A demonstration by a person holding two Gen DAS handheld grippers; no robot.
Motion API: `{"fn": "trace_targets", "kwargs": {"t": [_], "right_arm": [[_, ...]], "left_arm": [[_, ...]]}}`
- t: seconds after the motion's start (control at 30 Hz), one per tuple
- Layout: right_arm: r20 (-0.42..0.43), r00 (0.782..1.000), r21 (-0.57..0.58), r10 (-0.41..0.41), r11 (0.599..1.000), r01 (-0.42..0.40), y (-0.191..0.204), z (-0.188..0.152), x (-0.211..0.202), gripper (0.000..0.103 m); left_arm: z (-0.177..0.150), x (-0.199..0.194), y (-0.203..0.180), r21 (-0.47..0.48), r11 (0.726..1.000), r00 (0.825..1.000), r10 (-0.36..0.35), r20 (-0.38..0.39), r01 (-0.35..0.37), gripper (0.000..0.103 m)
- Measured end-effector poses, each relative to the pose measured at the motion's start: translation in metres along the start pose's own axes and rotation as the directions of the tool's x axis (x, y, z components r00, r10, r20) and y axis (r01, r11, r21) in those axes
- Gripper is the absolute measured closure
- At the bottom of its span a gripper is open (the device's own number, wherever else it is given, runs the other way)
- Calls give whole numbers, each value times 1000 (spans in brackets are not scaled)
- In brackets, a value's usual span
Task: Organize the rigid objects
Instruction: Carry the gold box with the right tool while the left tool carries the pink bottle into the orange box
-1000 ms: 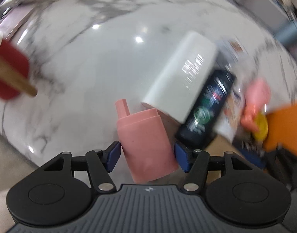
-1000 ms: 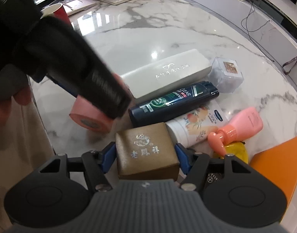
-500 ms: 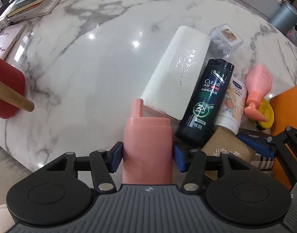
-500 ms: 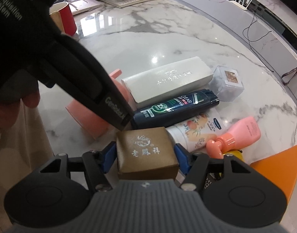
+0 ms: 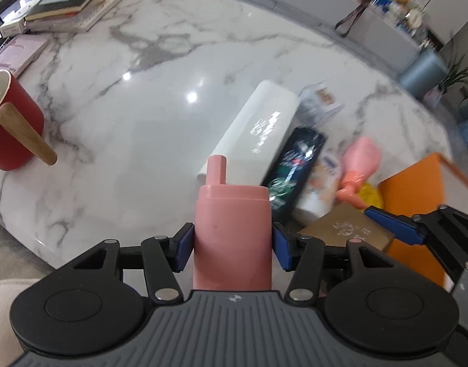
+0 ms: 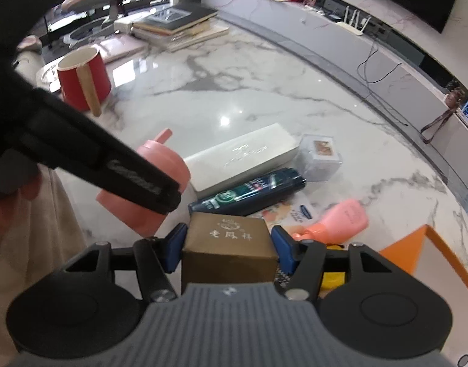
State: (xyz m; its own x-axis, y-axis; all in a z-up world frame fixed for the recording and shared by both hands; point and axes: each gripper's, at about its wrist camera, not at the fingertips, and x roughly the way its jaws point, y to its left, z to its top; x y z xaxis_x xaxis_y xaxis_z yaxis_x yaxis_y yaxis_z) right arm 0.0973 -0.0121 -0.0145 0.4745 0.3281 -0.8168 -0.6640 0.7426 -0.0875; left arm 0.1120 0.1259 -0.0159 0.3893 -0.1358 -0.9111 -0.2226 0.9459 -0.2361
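Left wrist view: the left hand-held gripper [image 5: 233,246] points across the near edge of the marble counter [image 5: 160,98], its blue pads clamped on an upright pink bottle [image 5: 232,232].

Right wrist view: the right hand-held gripper [image 6: 228,249] hovers level, gripping a gold-brown box [image 6: 229,250] above the dark shampoo bottle [image 6: 249,191] and white box [image 6: 243,159].

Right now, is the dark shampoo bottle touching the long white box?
Touching. The right wrist view shows the dark shampoo bottle lying flush along the long white box, no marble visible between them.
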Motion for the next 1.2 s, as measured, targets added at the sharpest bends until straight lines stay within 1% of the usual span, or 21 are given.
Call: {"fn": "trace_targets", "kwargs": {"t": [0.17, 0.27, 0.43, 0.53, 0.63, 0.73, 0.83, 0.93, 1.07, 1.2], "right_arm": [[45, 998, 23, -34, 999, 33, -10, 2, -23, 43], [79, 994, 37, -75, 997, 73, -19, 3, -42, 43], [155, 975, 98, -156, 985, 142, -43, -2, -82, 43], [164, 960, 122, -228, 970, 209, -61, -10, -101, 43], [137, 947, 168, -291, 949, 267, -85, -25, -112, 43], [96, 941, 205, -326, 931, 302, -106, -43, -118, 43], [57, 936, 238, -346, 916, 324, -124, -64, -118, 43], [22, 935, 274, -355, 901, 335, -141, -80, -113, 43], [-14, 933, 298, -359, 889, 347, -159, -94, -102, 43], [-56, 939, 306, -339, 890, 339, -175, -107, -85, 43]], "left_arm": [[-1, -22, -11, 3, 998, 998, -58, 29, 58, 41], [1, -37, -27, 29, 996, 994, -90, 56, 89, 41], [6, -58, -61, 83, 984, 982, -166, 88, 159, 41], [9, -67, -89, 133, 970, 972, -215, 92, 202, 41], [9, -70, -121, 195, 954, 964, -248, 91, 227, 41], [5, -66, -154, 262, 933, 959, -274, 77, 246, 41], [1, -57, -185, 314, 909, 952, -303, 46, 274, 41], [-3, -43, -210, 353, 897, 955, -295, 26, 267, 41], [-3, -21, -232, 369, 886, 957, -290, -27, 279, 41], [-6, 0, -248, 406, 882, 969, -241, -52, 241, 41]]}}
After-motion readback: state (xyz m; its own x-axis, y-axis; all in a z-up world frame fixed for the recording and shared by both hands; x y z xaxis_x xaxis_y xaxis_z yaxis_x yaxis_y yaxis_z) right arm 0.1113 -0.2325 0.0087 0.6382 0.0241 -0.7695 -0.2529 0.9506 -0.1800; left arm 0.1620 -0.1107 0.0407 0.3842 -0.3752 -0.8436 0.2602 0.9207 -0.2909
